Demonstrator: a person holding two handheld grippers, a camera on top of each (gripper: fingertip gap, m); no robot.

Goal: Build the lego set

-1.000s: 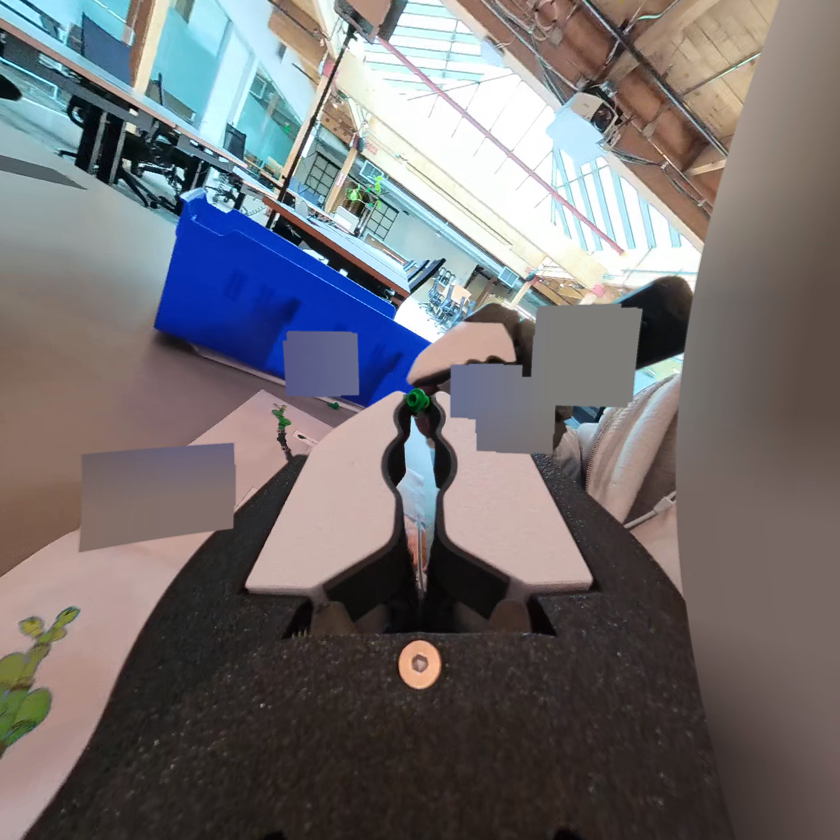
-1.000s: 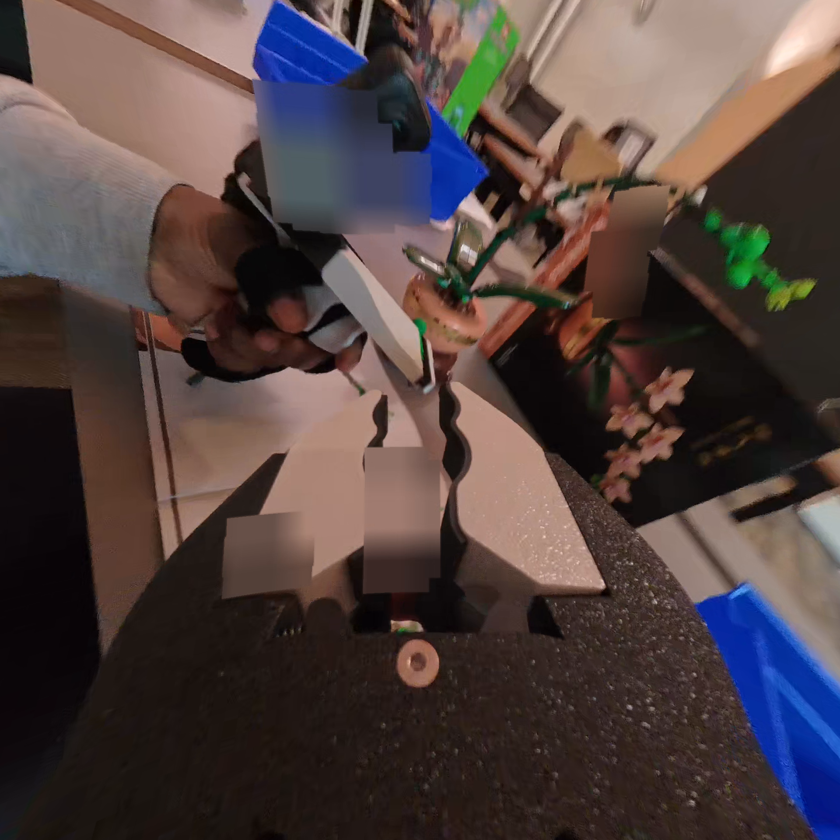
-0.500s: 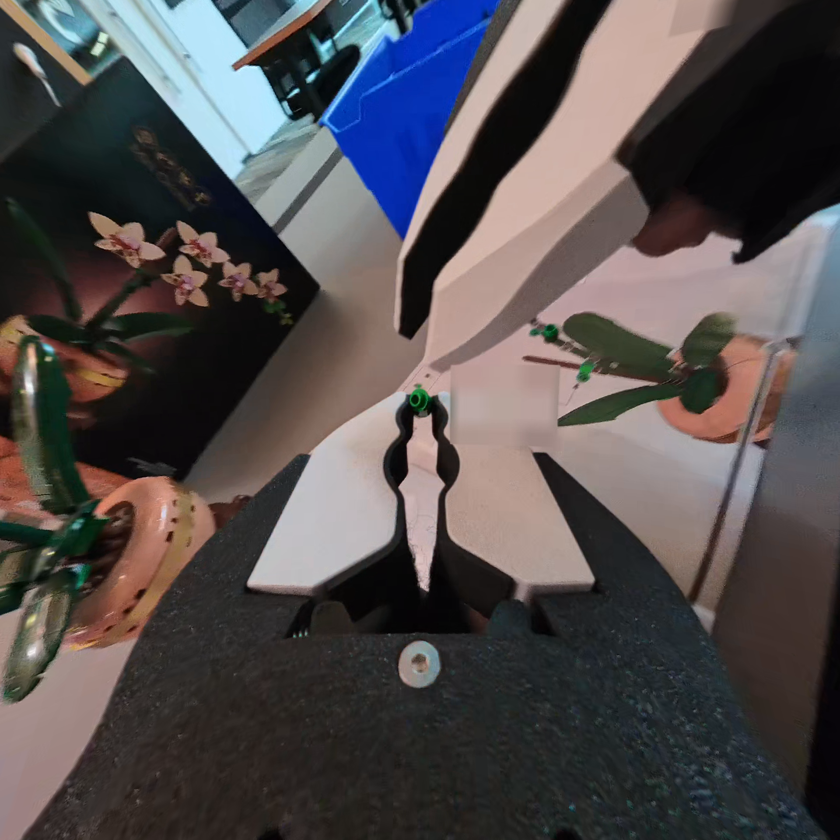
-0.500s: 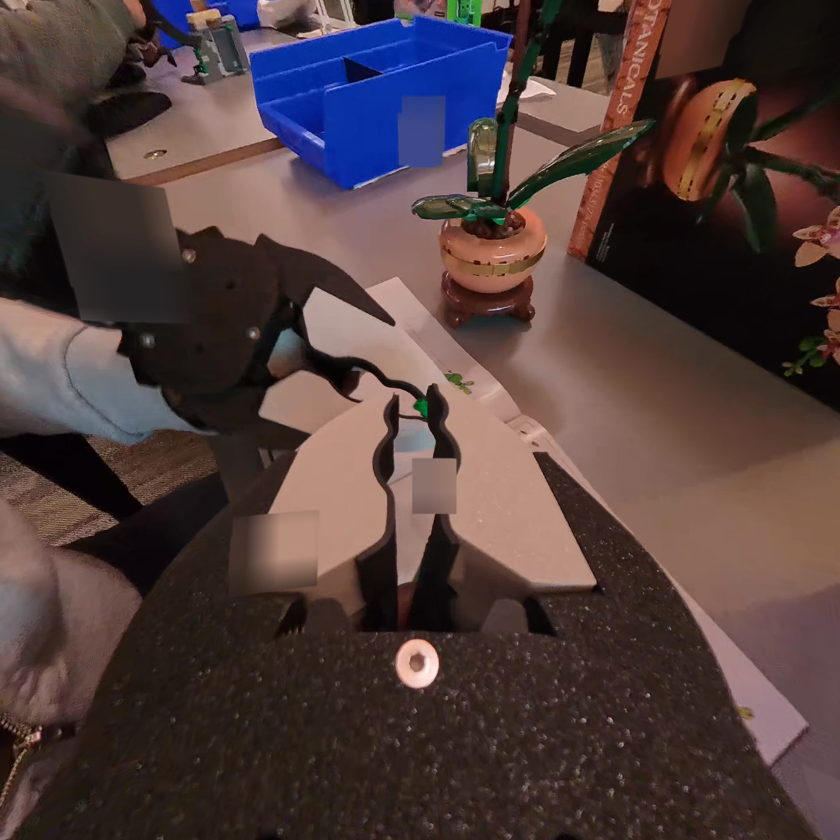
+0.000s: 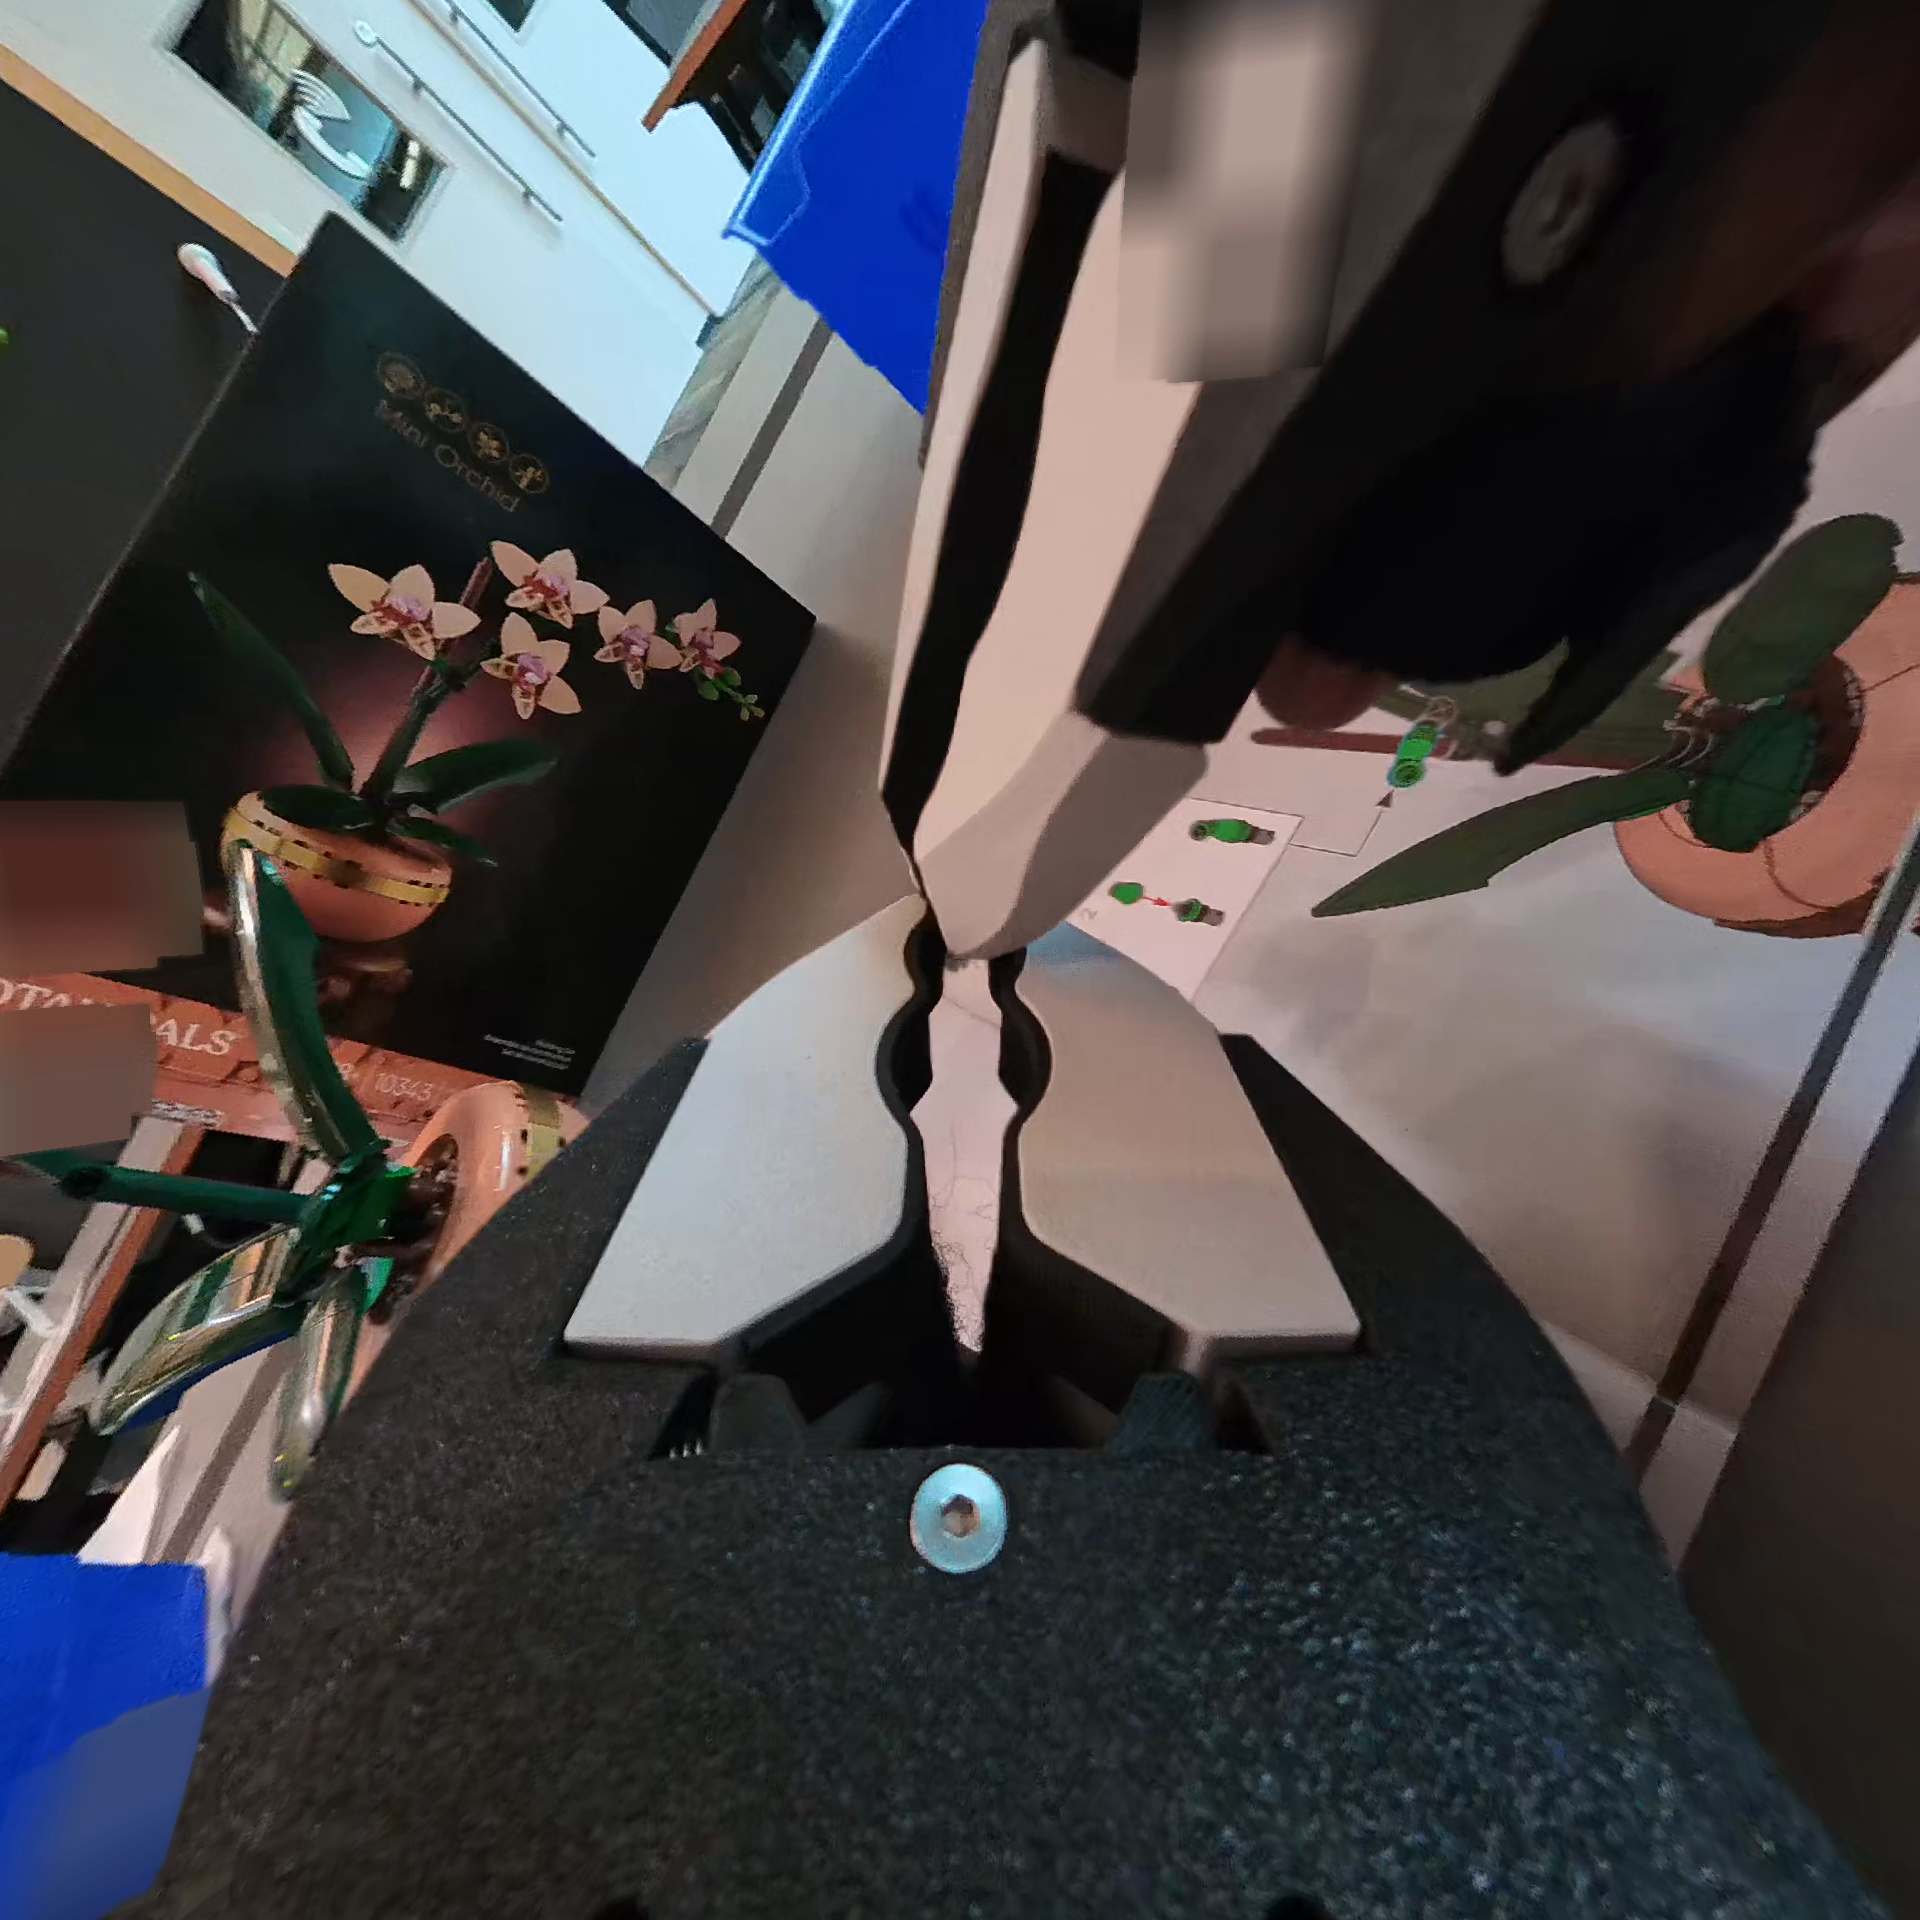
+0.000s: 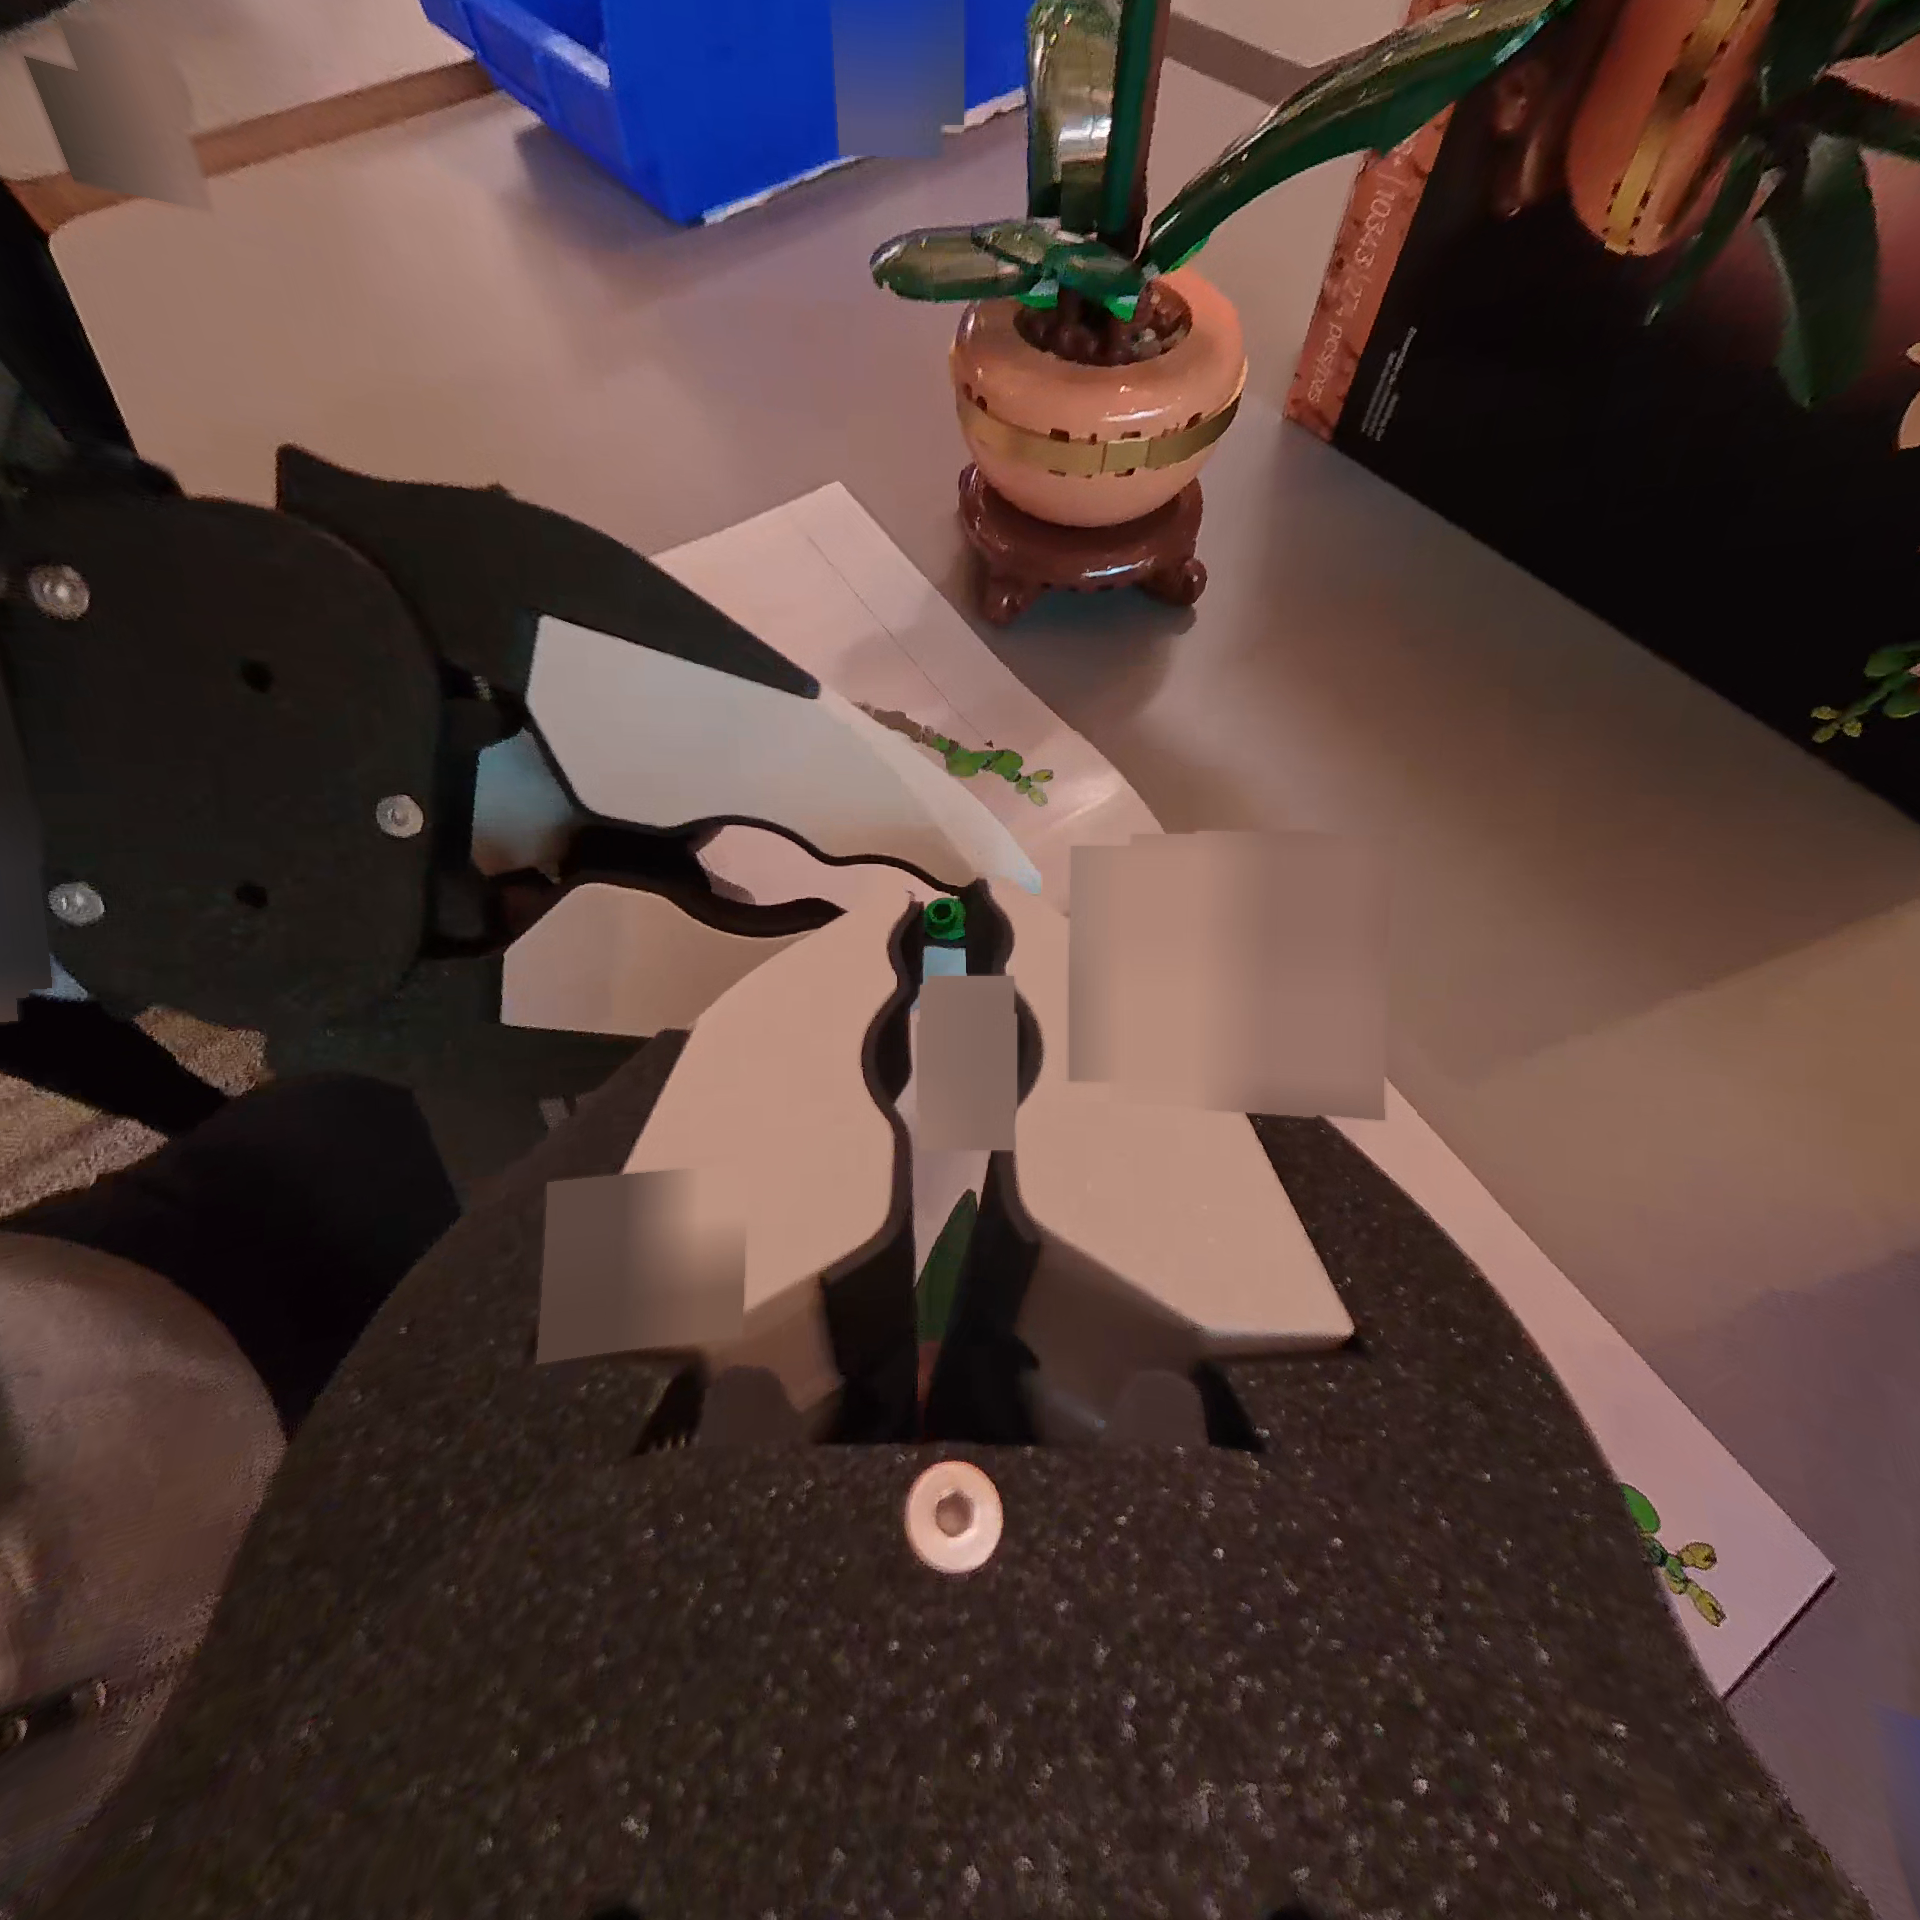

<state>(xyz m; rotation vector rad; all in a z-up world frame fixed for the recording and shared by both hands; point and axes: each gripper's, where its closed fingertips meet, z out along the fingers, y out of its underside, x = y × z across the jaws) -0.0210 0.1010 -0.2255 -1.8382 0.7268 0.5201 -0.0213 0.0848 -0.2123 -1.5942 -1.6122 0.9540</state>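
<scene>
We note the left gripper (image 5: 961,951) with its fingers near-closed; the tip of the right gripper (image 5: 1039,727) comes down from above and covers the gap between them, so contents cannot be told. Left stands a dark box (image 5: 499,748) picturing orchids, with a brick-built plant pot (image 5: 488,1153) before it. An instruction sheet (image 5: 1455,987) lies at right.

The potted plant model (image 6: 1099,416) stands behind the paper sheet (image 6: 904,613), the box (image 6: 1662,447) to its right
</scene>
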